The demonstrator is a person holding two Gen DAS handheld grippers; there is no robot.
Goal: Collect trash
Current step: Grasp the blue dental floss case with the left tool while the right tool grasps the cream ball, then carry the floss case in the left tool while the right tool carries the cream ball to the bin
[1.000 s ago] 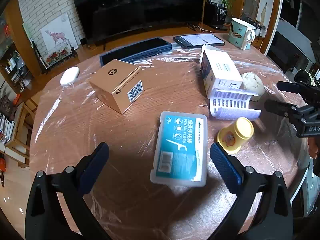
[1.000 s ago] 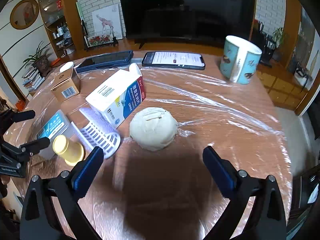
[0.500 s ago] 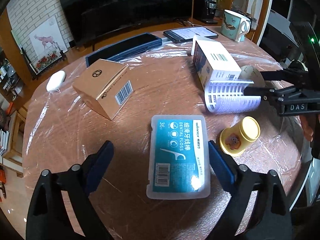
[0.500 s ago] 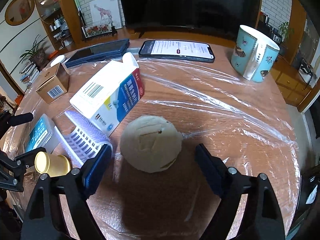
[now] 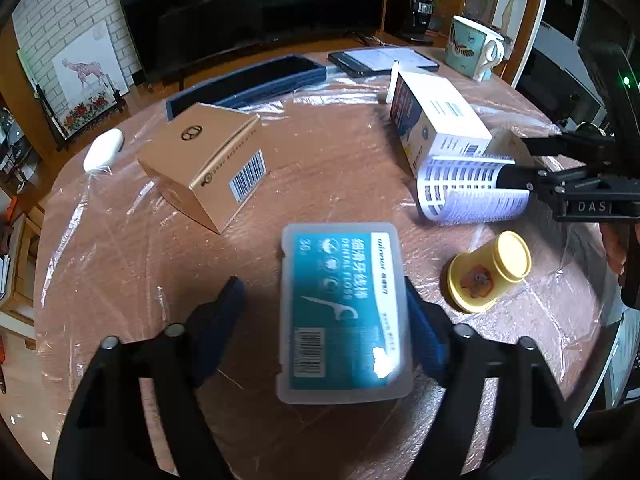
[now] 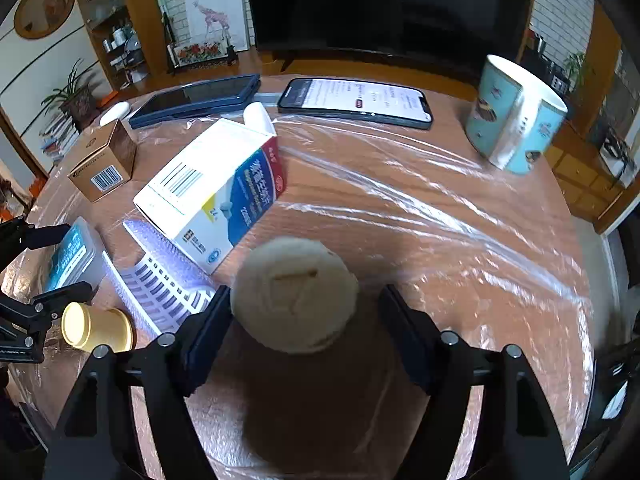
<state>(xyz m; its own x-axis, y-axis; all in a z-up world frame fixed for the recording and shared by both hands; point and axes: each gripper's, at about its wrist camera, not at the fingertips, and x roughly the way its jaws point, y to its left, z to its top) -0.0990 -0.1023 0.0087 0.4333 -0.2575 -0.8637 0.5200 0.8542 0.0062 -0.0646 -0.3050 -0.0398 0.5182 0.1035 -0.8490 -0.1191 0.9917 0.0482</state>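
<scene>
A clear dental floss box (image 5: 344,312) with a teal label lies flat on the film-covered round table (image 5: 340,168). My left gripper (image 5: 322,288) straddles it and its jaws are closing. The right pad (image 5: 420,320) is at the box's edge and the left pad (image 5: 224,312) stands apart from it. A round beige lump (image 6: 294,292) sits between the closing jaws of my right gripper (image 6: 305,292). The left pad (image 6: 212,320) is at its side and a gap remains at the right pad (image 6: 400,320).
Near the lump lie a white-and-blue carton (image 6: 212,188), a white slotted tray (image 6: 164,284) and a yellow cup (image 6: 96,328) on its side. A brown box (image 5: 208,160), white mouse (image 5: 103,148), dark tablet (image 6: 196,100), phone (image 6: 356,100) and teal mug (image 6: 516,116) stand farther back.
Both grippers' jaws have narrowed a lot. The left came down around the floss box. The right moved forward until the beige lump sat between its pads.
</scene>
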